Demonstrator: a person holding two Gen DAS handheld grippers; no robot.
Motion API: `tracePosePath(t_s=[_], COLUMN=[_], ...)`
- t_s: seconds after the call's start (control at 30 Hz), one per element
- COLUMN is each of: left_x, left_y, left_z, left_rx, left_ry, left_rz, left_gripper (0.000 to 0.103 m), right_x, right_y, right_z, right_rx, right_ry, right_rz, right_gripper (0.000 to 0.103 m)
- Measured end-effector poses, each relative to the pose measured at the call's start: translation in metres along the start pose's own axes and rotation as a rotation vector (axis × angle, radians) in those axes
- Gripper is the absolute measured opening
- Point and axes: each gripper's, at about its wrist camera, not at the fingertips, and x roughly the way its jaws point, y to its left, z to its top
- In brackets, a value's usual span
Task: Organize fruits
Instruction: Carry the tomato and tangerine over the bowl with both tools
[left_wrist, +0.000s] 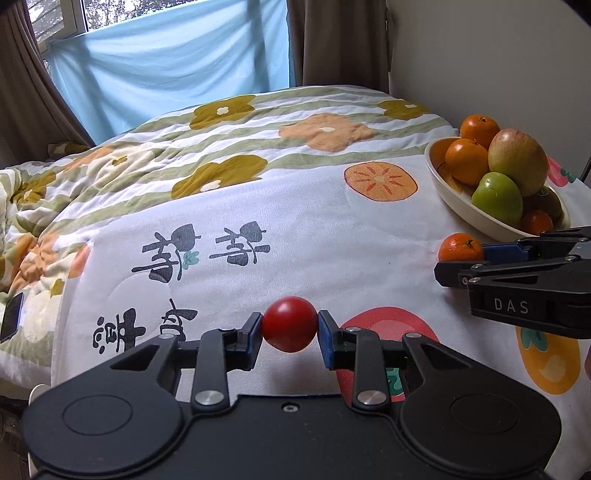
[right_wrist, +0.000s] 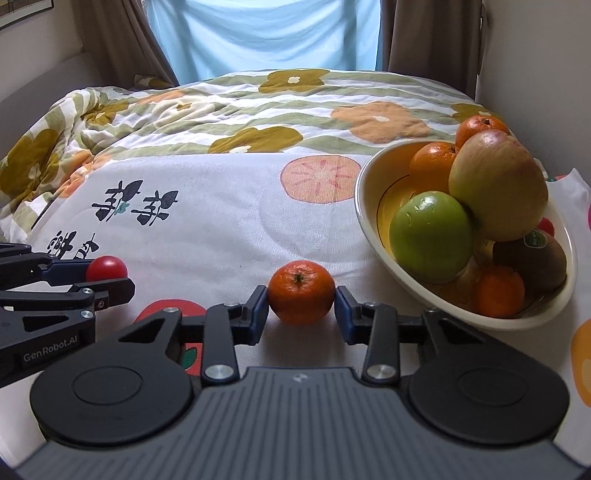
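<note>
Red fruit, left wrist view: a small red tomato (left_wrist: 289, 324) sits squeezed between the blue pads of the left gripper (left_wrist: 289, 332), above the printed cloth (left_wrist: 295, 229).
Far right, same view: the right gripper (left_wrist: 461, 260) reaches to a small orange (left_wrist: 461, 248) beside the bowl (left_wrist: 465, 206).
Right wrist view: the right gripper (right_wrist: 301, 306) has its pads pressed on both sides of the small orange (right_wrist: 301, 291), which rests on the cloth just beside the bowl (right_wrist: 369, 206).
Bowl: holds a green apple (right_wrist: 430, 236), a big apple (right_wrist: 498, 186), oranges and a kiwi (right_wrist: 532, 260).
Left side, same view: the left gripper (right_wrist: 110, 275) grips the tomato (right_wrist: 107, 267).
</note>
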Motion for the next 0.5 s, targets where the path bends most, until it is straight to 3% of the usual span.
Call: tracePosePath(t_s=[0.5], left_x=[-0.06], left_y=[-0.042], left_z=[0.039], left_rx=[-0.043], left_ry=[-0.078], left_rz=[0.002], left_gripper=[0.035], right_x=[-0.067], right_y=[-0.027], right_z=[0.021], right_rx=[-0.032], right_ry=[-0.067], right_rz=[0.057], right_gripper=[0.053])
